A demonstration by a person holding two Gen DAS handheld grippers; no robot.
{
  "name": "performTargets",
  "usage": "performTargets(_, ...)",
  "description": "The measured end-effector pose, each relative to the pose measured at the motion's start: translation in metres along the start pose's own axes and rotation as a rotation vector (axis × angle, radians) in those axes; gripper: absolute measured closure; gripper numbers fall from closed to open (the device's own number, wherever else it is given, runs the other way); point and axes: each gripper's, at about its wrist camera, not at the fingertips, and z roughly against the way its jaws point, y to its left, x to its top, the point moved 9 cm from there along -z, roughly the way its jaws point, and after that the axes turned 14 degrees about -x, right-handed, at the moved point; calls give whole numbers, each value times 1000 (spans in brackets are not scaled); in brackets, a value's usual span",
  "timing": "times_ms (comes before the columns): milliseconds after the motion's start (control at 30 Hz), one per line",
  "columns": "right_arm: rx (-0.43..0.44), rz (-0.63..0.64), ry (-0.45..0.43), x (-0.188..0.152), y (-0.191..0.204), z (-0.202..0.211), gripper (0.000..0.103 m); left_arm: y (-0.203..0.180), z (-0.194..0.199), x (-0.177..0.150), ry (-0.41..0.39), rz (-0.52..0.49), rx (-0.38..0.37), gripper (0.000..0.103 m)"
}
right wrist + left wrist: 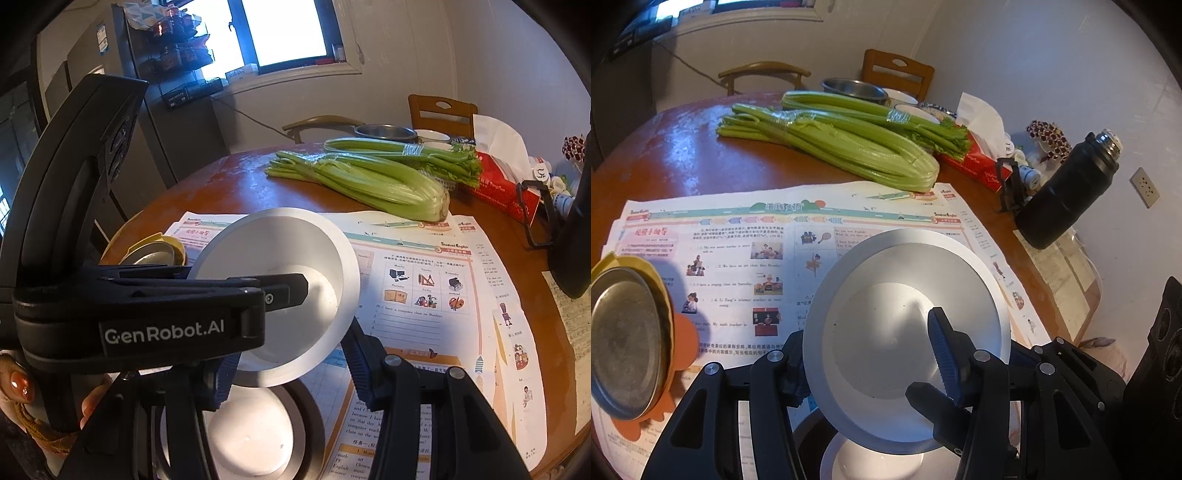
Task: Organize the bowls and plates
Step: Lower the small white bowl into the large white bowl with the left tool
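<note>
The white bowl (905,332) hangs clamped in my left gripper (871,369), right gripper (288,350) gripping something hidden beneath; stacking is barely begun.

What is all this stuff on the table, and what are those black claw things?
White bowl: one, tilted, held above the newspaper.
Second white bowl: one, below it, inside a metal dish.
Metal plate: one, grey, on a yellow and orange mat, left.
Celery: two bundles, green, mid-table.
Newspaper: spread, colourful print.
Flask: one, black, right.
Tissue box: one, red.
Metal basin: one, far edge.
Left gripper: black, fingers clamped on the held bowl's rim.
Right gripper: black, also at that bowl.
</note>
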Motion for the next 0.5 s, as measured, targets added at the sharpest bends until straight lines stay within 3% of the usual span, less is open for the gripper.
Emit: performTargets(500, 2, 15, -75, 0, 9, 48, 50, -29, 47, -11, -67, -33, 2, 48)
